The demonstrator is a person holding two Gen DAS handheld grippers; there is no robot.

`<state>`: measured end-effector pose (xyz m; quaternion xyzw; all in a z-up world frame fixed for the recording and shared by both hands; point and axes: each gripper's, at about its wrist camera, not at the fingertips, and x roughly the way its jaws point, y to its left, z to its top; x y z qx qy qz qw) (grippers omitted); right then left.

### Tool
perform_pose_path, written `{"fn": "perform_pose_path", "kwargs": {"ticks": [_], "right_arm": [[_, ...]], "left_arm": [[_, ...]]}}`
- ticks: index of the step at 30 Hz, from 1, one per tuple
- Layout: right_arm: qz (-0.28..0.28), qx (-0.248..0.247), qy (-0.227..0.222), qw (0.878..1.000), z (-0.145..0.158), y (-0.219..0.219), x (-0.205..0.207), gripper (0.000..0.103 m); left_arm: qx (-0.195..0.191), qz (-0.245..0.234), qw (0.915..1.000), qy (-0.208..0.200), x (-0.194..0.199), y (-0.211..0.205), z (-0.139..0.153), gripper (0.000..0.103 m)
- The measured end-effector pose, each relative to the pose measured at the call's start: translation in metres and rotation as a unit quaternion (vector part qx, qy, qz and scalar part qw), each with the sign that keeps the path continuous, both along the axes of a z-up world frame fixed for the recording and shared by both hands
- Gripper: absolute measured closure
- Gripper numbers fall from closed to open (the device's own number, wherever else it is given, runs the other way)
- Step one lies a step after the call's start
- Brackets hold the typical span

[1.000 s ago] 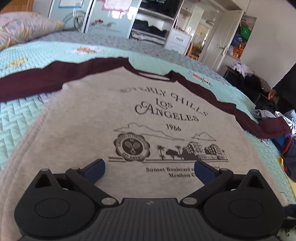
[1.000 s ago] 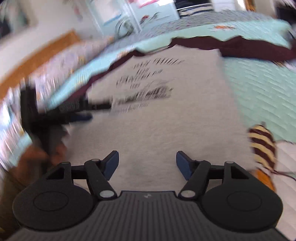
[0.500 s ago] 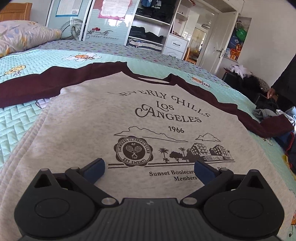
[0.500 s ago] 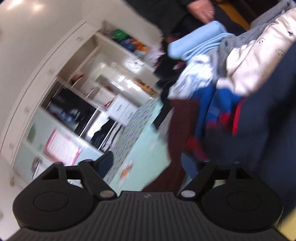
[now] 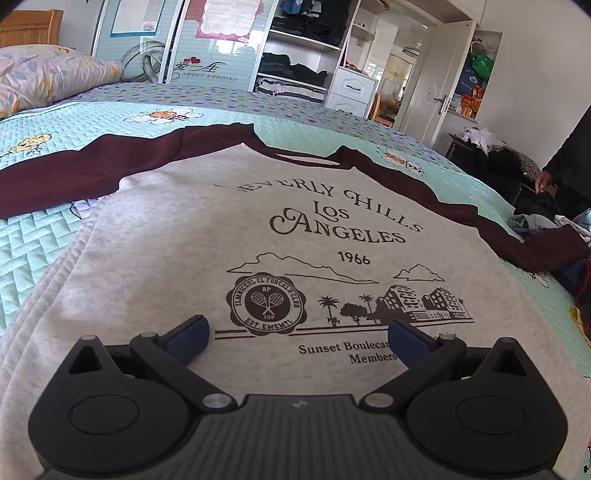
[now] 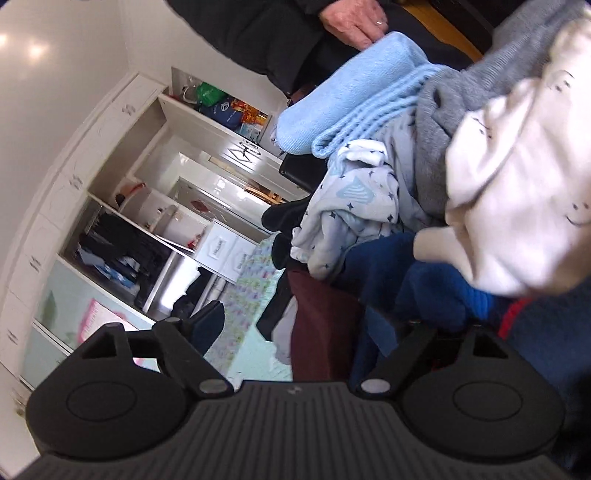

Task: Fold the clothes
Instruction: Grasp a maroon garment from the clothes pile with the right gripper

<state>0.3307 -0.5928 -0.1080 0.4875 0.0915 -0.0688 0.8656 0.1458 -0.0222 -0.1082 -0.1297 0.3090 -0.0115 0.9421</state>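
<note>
Quilted mint-green cotton covers the bed (image 5: 48, 236), the widest thing here and the ground against which all else lies. On that quilt the grey sweatshirt (image 5: 177, 236) is spread face up, its "Beverly Hills Los Angeles" print readable and its hem nearest the left wrist camera, with the maroon sleeves (image 5: 92, 170) stretched out toward either edge of the bed; it looks laid flat so that a fold can start cleanly. At the sweatshirt's right sleeve end, along the bed's edge, sits a heap of unfolded laundry (image 6: 388, 206): a pale blue knit, a star-printed white piece, grey and cream garments and dark blue ones, probably waiting their turn. Beyond the heap a person's hand (image 6: 354, 22) rests on the blue knit. The left gripper (image 5: 298, 334) hovers just over the sweatshirt's lower front, its blue pads spread wide with nothing between them, seemingly waiting above the hem. The right gripper (image 6: 295, 328) is rolled on its side and aimed at the maroon cuff (image 6: 325, 325) beside the heap; its jaws stand wide and empty, one finger partly hidden by dark blue cloth, likely lining up to take that sleeve.
</note>
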Motion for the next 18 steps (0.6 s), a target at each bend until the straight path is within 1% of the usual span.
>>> {"fn": "perform_pose_path", "kwargs": {"ticks": [2,4,5,7,8,9,11,18], "right_arm": [[0.012,-0.022,0.008,1.0,0.004,0.004,0.001,0.018],[0.016,-0.047,0.017,0.999,0.007,0.009,0.002,0.022],[0.017,-0.055,0.022,0.998,0.007,0.009,0.003,0.027],[0.014,-0.068,0.036,0.997,0.008,0.009,0.005,0.033],[0.012,-0.073,0.044,0.996,0.009,0.009,0.005,0.039],[0.008,-0.08,0.05,0.995,0.011,0.01,0.005,0.041],[-0.002,-0.087,0.05,0.995,0.015,0.013,0.0,0.043],[0.0,-0.107,0.045,0.993,0.021,0.018,0.003,0.042]], "left_arm": [[-0.001,0.0,1.0,-0.001,0.0,0.0,0.0,0.001],[-0.003,0.0,1.0,-0.001,0.0,0.001,0.0,0.001],[-0.004,0.001,1.0,-0.001,0.0,0.001,0.0,0.001],[-0.005,0.001,1.0,-0.002,0.001,0.001,0.0,0.001],[-0.005,0.001,1.0,-0.002,0.001,0.001,0.0,0.001],[-0.006,0.001,1.0,-0.002,0.001,0.001,0.0,0.001],[-0.008,0.001,1.0,-0.003,0.001,0.001,0.0,0.001],[-0.009,0.001,1.0,-0.003,0.001,0.002,-0.001,0.001]]}}
